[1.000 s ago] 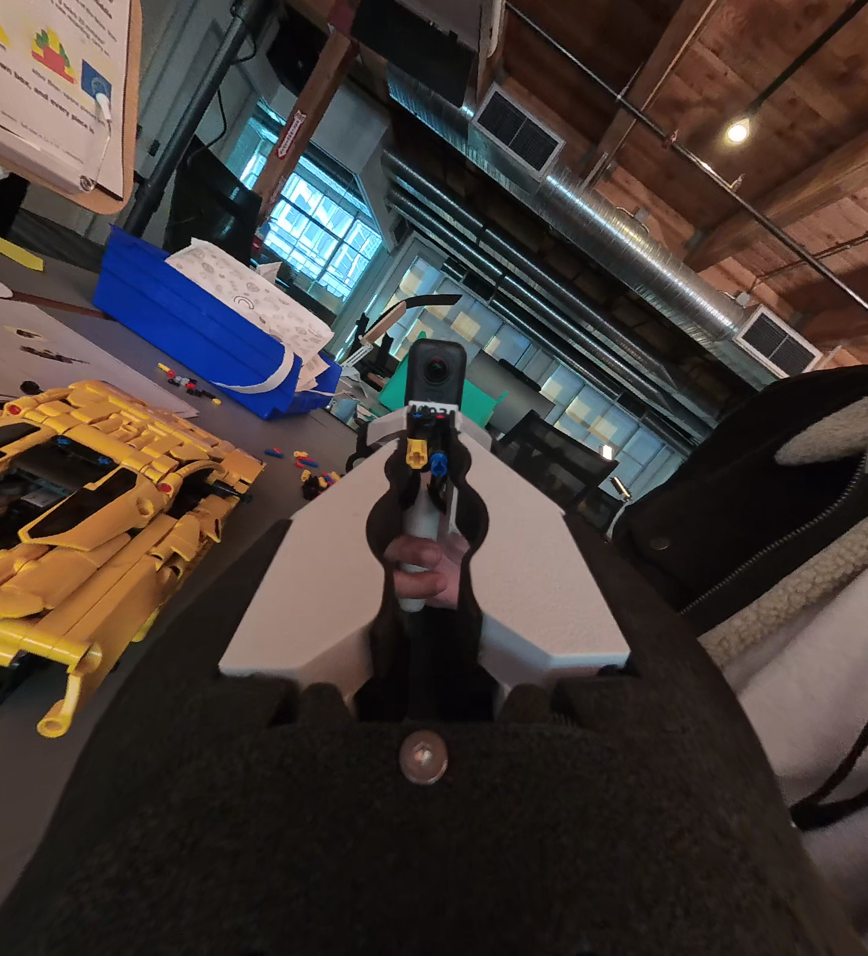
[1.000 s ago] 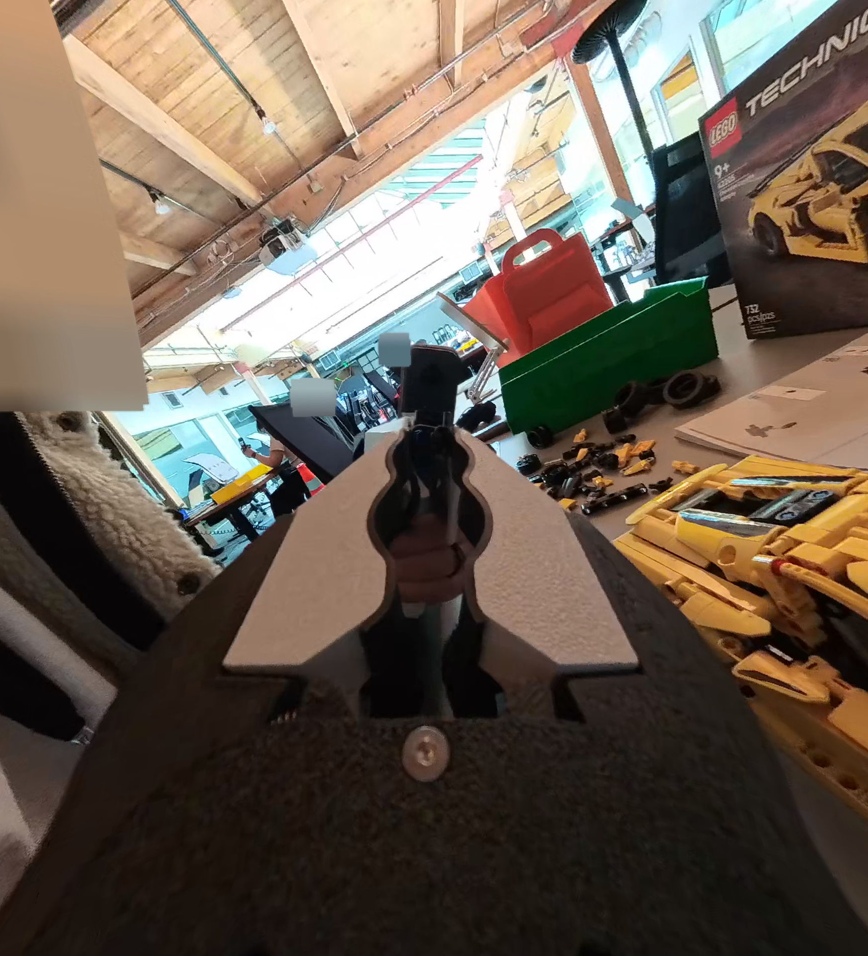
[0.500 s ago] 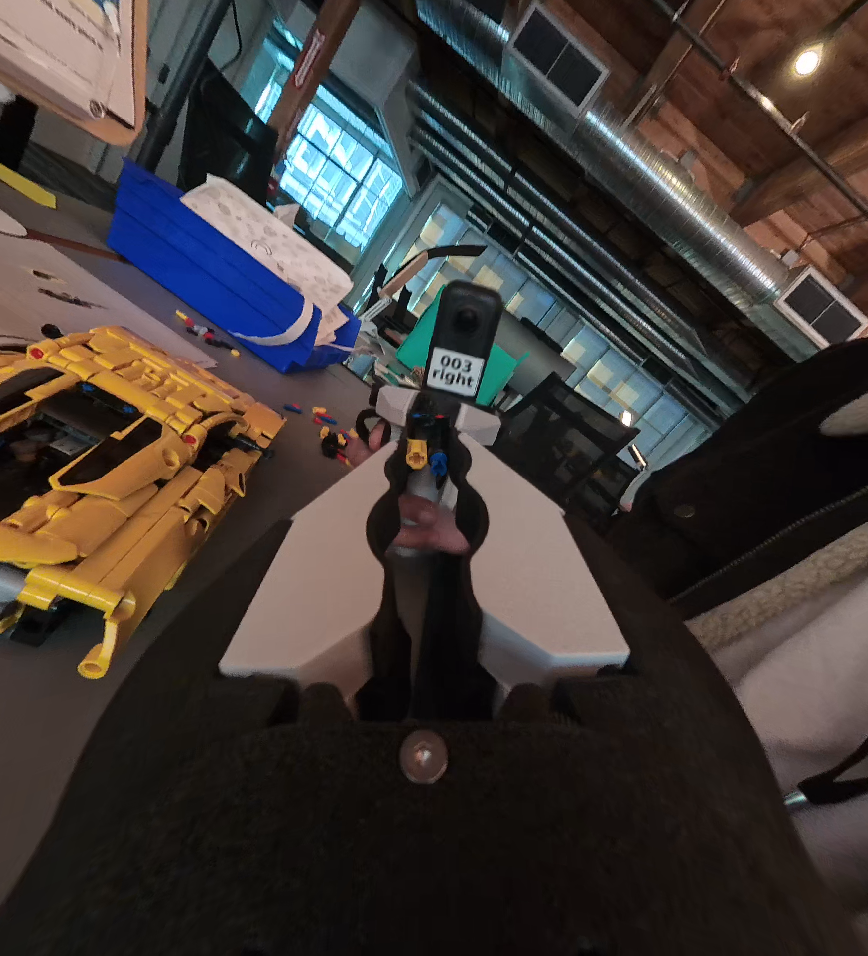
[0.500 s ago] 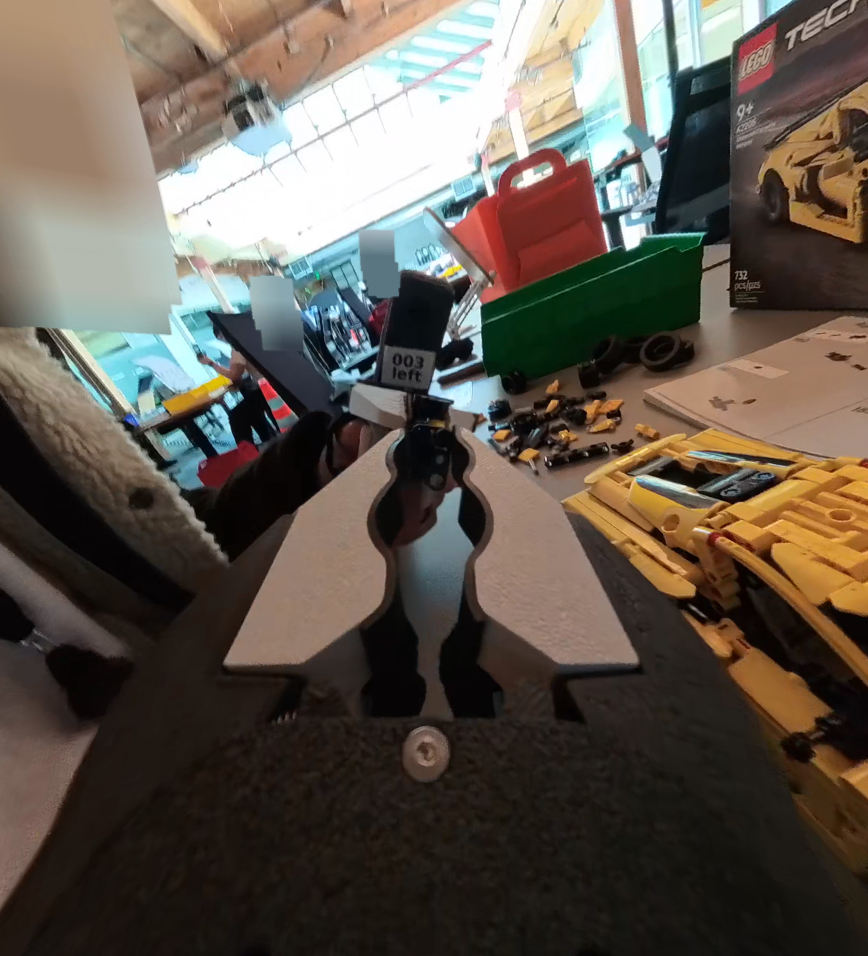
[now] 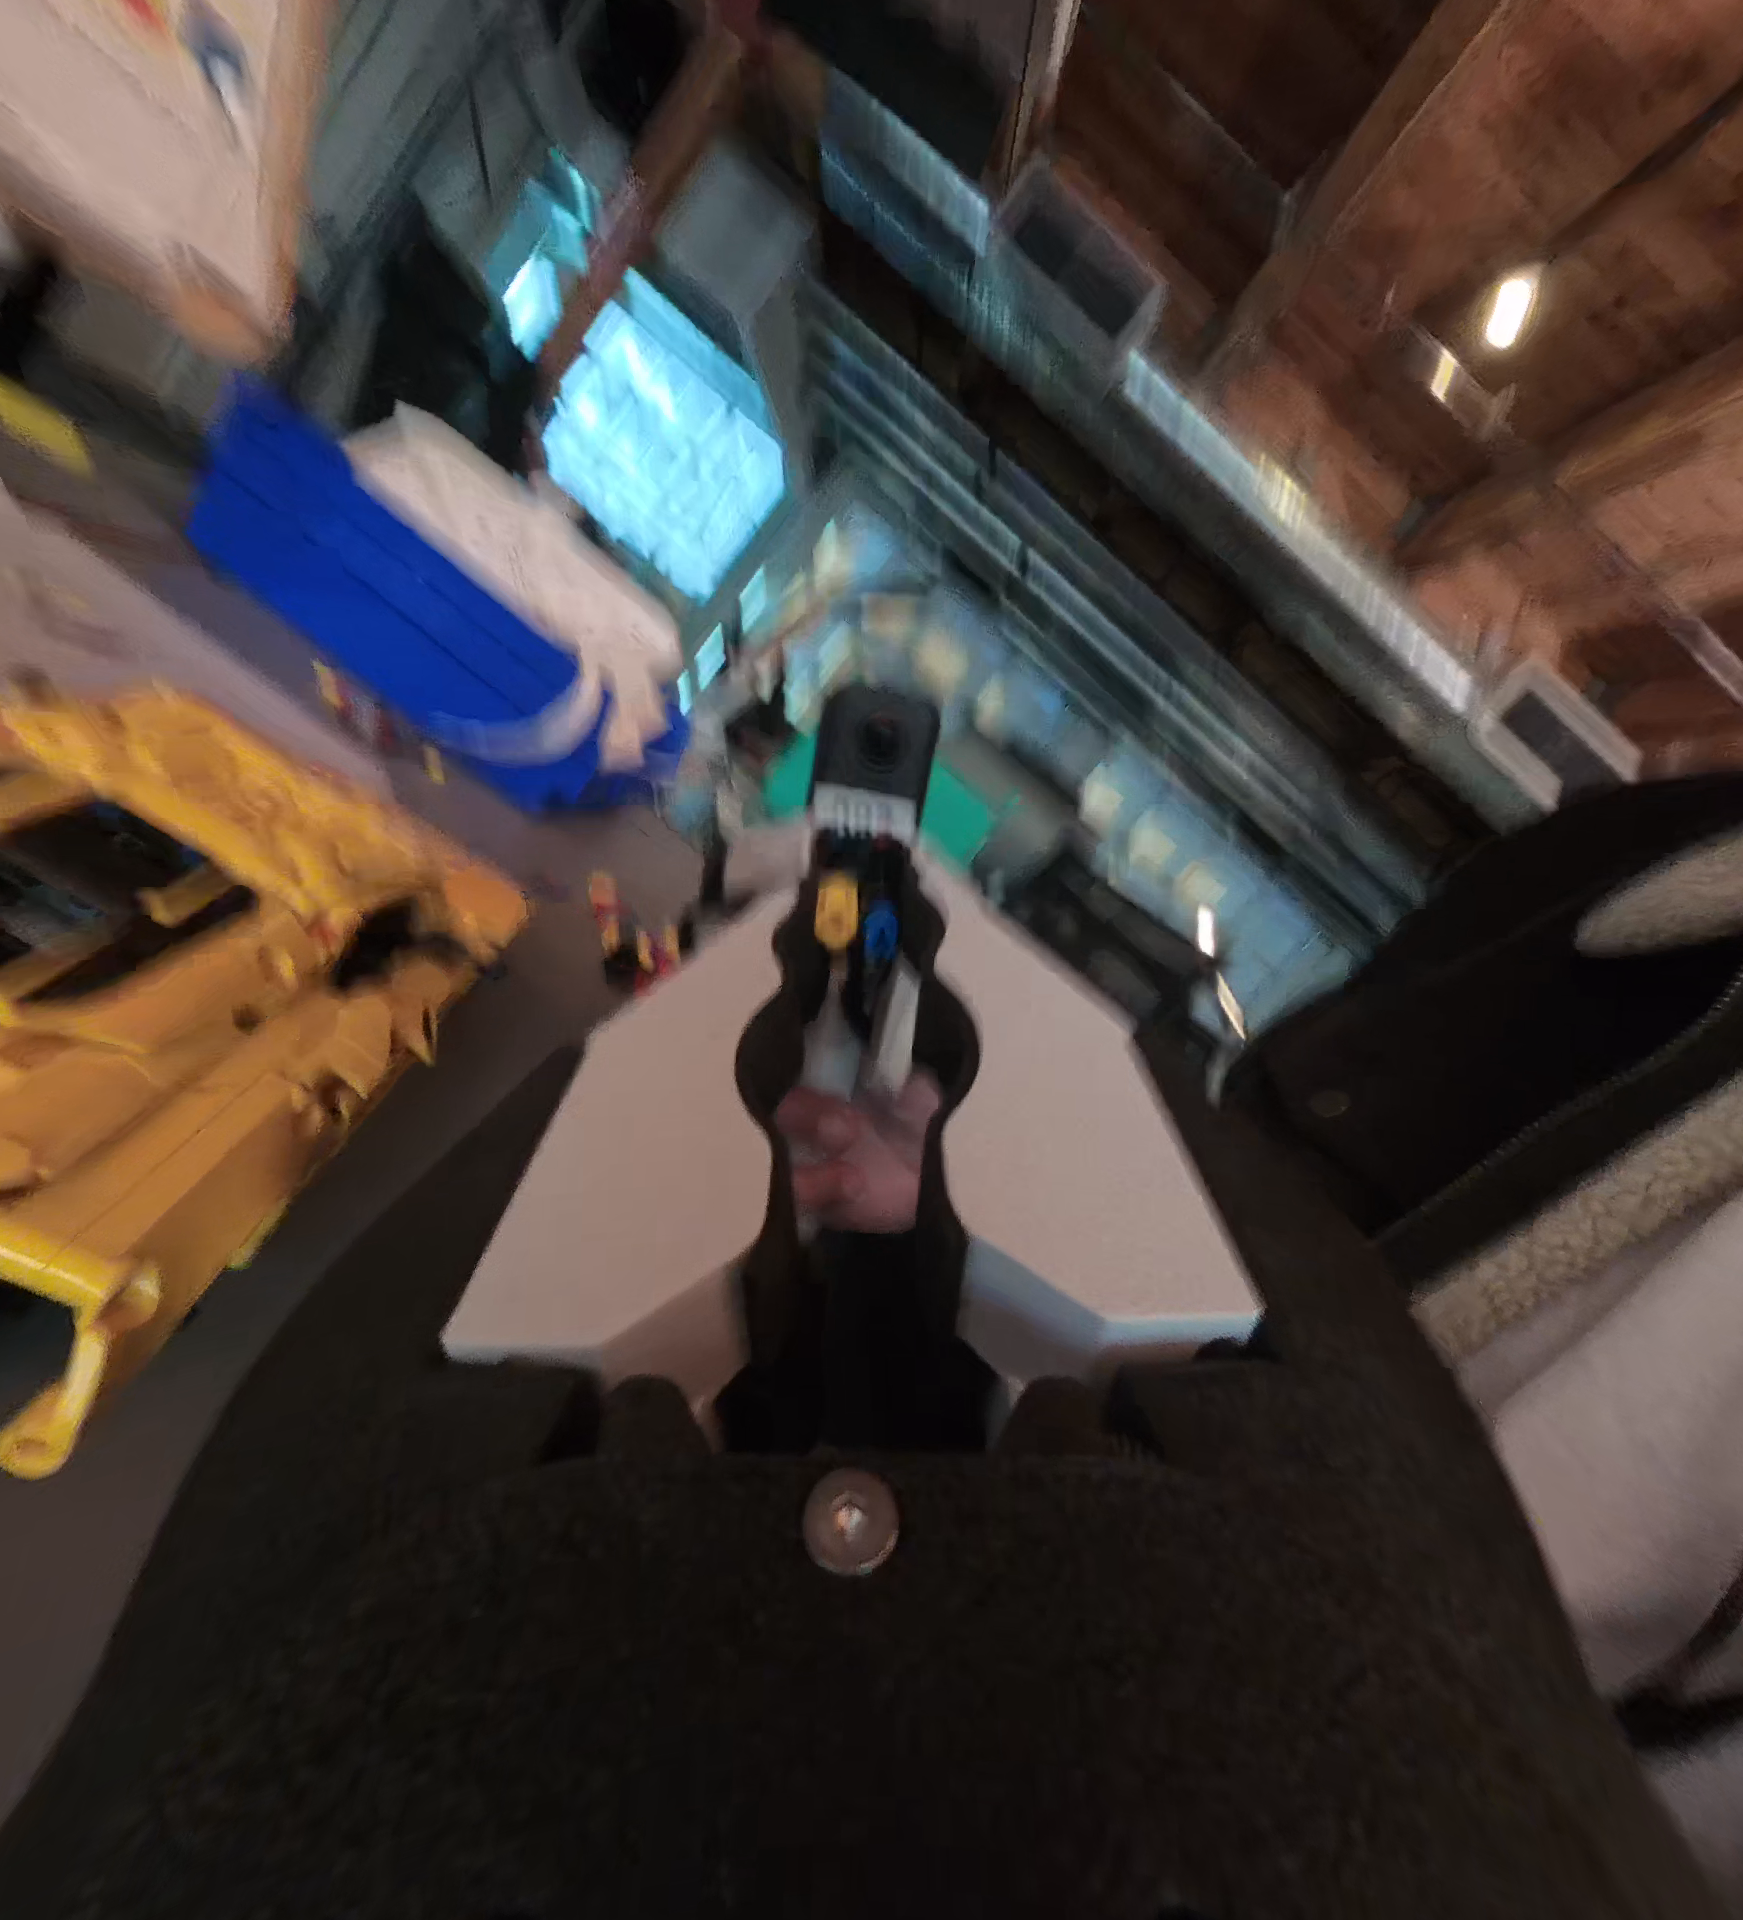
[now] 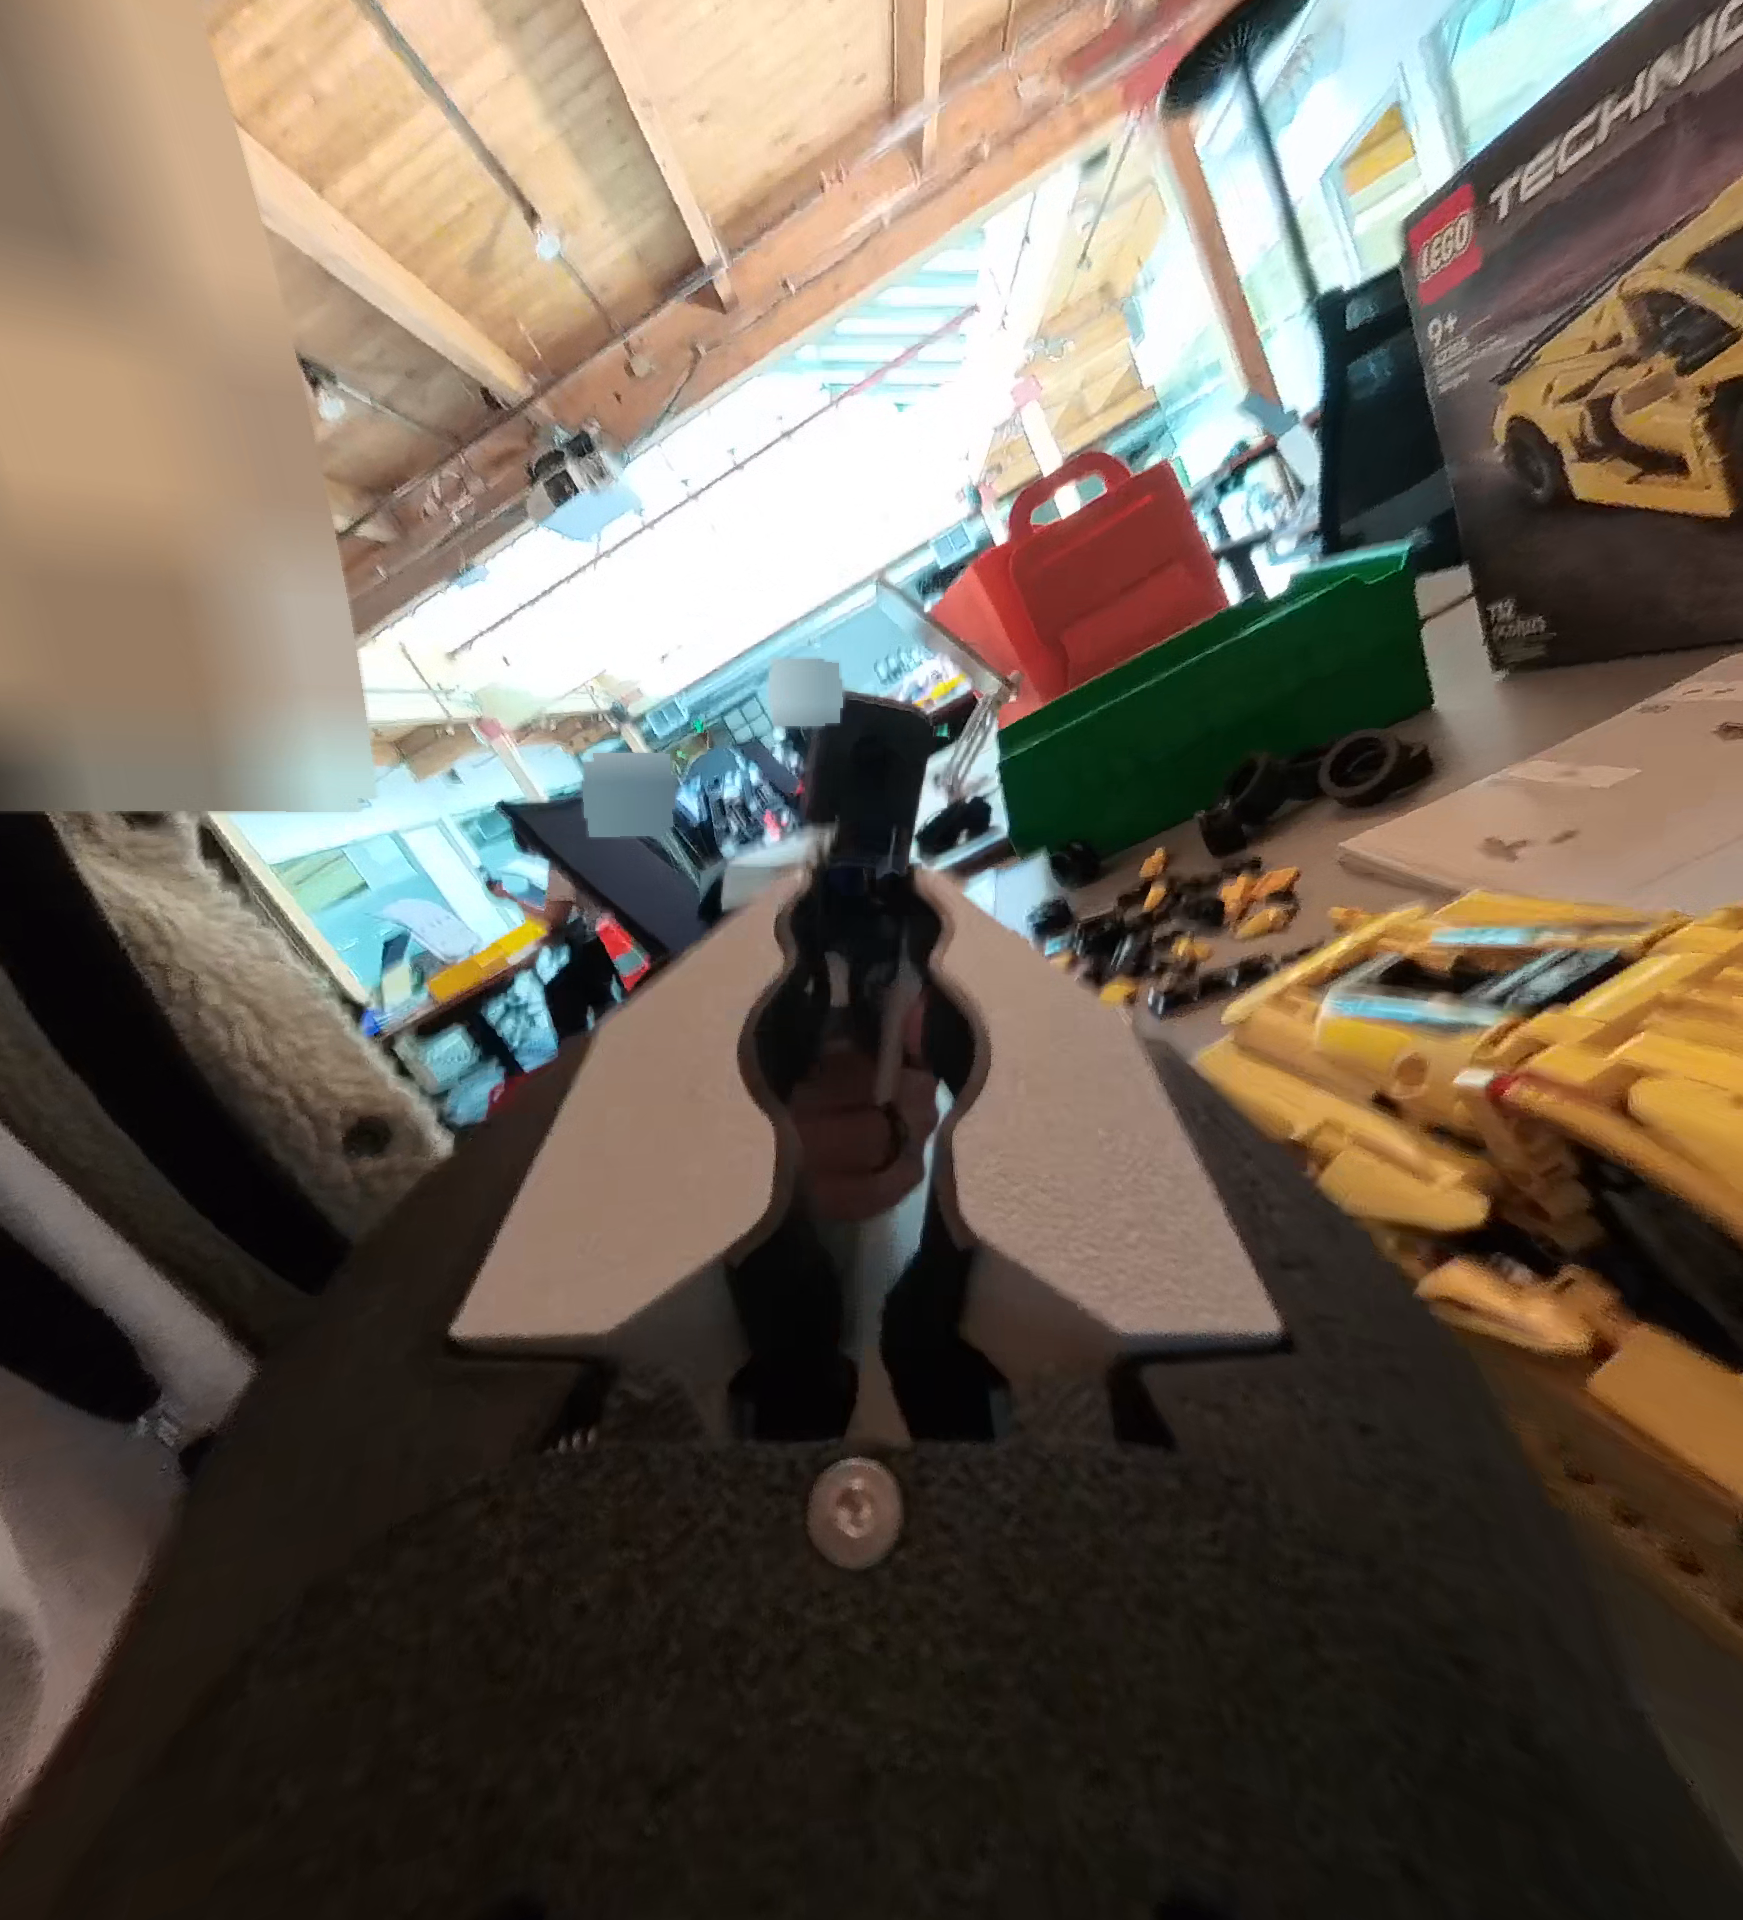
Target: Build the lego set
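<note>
Step in hand: the two grippers are facing each other tip to tip above the table, joining a small subassembly in mid-air, as I judge it; both views are smeared by motion.
Left gripper [image 5: 856, 940]: its grey jaws are standing nearly together, pinching a small piece with a yellow part and a blue part [image 5: 851, 920] at the tips.
Right gripper [image 6: 867, 883]: its jaws are standing narrow too, with something small and dark sitting at the tips; whether they are truly gripping it I cannot tell.
Task's thing: the large yellow brick-built car body [image 5: 150, 987] is lying on the table off to the side of both grippers, apart from them and unheld.
Next move: probably lining the small piece up squarely with its mate and pressing it home without letting it twist, then carrying it over to the car.
Loose parts: small black and yellow bricks [image 6: 1168, 925] and black tyres [image 6: 1366, 769] are lying scattered beyond the car.
Surface: a grey tabletop [image 5: 36, 1621] is carrying a green plastic bin [image 6: 1210, 707], a blue plastic bin [image 5: 379, 592], white instruction sheets [image 6: 1594, 821] and the dark set box [image 6: 1615, 343] standing upright.
Room: an open workshop with timber ceiling beams, a silver duct and bright windows is stretching behind.
</note>
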Demonstrator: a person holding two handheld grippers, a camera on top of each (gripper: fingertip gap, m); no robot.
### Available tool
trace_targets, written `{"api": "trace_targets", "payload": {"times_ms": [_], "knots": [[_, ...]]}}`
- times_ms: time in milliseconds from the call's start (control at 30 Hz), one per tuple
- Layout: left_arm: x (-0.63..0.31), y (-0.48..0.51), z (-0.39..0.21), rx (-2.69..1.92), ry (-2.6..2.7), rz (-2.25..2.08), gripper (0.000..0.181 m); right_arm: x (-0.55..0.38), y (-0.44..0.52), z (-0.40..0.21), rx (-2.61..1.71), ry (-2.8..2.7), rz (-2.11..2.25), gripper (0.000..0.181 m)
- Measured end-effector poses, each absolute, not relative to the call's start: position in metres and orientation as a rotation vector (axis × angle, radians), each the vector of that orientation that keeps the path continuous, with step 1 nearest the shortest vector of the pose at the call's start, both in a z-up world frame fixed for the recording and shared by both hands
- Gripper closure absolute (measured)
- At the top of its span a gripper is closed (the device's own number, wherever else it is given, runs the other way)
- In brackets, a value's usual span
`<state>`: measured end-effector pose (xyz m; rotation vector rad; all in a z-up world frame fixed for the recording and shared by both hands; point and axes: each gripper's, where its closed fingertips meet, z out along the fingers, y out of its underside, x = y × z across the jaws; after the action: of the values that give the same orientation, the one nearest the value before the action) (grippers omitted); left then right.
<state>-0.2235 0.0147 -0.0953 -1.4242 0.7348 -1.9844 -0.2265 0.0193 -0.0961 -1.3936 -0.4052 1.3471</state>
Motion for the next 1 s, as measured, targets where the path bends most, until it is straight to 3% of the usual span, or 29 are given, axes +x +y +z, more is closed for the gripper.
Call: {"api": "trace_targets", "payload": {"times_ms": [400,633,733,800,1000], "knots": [[-0.229,0.015,-0.093,-1.345,0.888,-1.710,0.166,-0.226,0.019,-0.099,-1.430,-0.496,1.272,0.164],[-0.234,0.028,-0.092,-1.212,0.962,-1.196,0.166,-0.205,0.024,-0.100,-1.463,-0.481,0.977,0.143],[-0.232,0.036,-0.099,-1.187,1.006,-0.930,0.166,-0.208,0.030,-0.100,-1.478,-0.440,0.851,0.118],[-0.230,0.041,-0.106,-1.190,1.051,-0.764,0.166,-0.217,0.031,-0.103,-1.501,-0.419,0.819,0.111],[-0.227,0.044,-0.114,-1.081,1.157,-0.363,0.166,-0.223,0.038,-0.113,-1.638,-0.407,0.693,0.128]]}}
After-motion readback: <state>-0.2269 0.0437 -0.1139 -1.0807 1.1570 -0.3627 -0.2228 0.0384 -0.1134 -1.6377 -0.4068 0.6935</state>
